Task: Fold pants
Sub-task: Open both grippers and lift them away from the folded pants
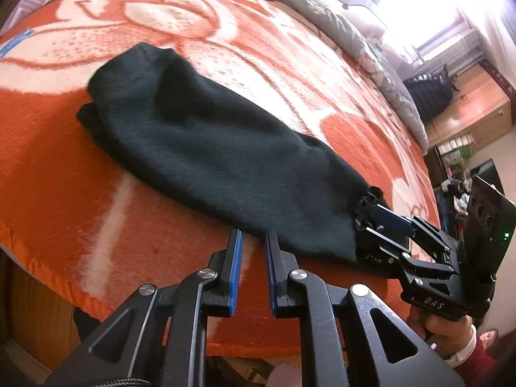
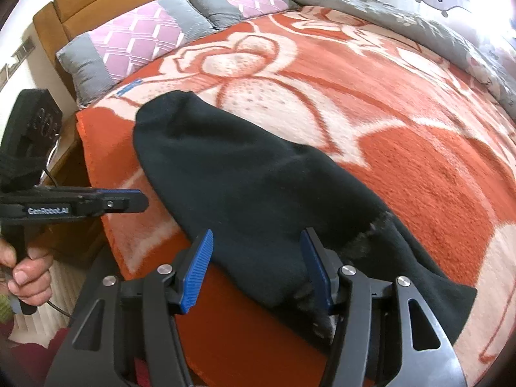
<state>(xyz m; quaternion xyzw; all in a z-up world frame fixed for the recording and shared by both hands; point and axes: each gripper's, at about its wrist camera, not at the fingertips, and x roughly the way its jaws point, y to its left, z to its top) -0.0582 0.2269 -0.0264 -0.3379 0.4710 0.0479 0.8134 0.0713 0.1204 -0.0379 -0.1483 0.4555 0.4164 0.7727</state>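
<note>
Item: black knitted fabric pants (image 2: pixel 245 187), lying as a long folded bundle on the orange-and-cream flower-patterned blanket (image 2: pixel 419 174) of the bed, running from the upper left of the right wrist frame down to its lower right, near the bed's edge. Left hand-held gripper (image 1: pixel 253 271): blue pads nearly together, nothing between them, hovering over bare blanket just beside the bundle's near edge at lower centre of the left wrist frame. Right hand-held gripper (image 2: pixel 258 271): blue-padded jaws about half open and standing over the near end of the pants, cloth between them but not pressed. Background: grey-and-pink quilted pillows (image 2: pixel 135 42) against a wooden headboard (image 2: pixel 64 9), upper left. Risks, as judged: the loose end might spring open once unheld, undoing the fold; a jaw dragging the cloth could shift the bundle toward the bed's edge; a pad might snag the knit.
</note>
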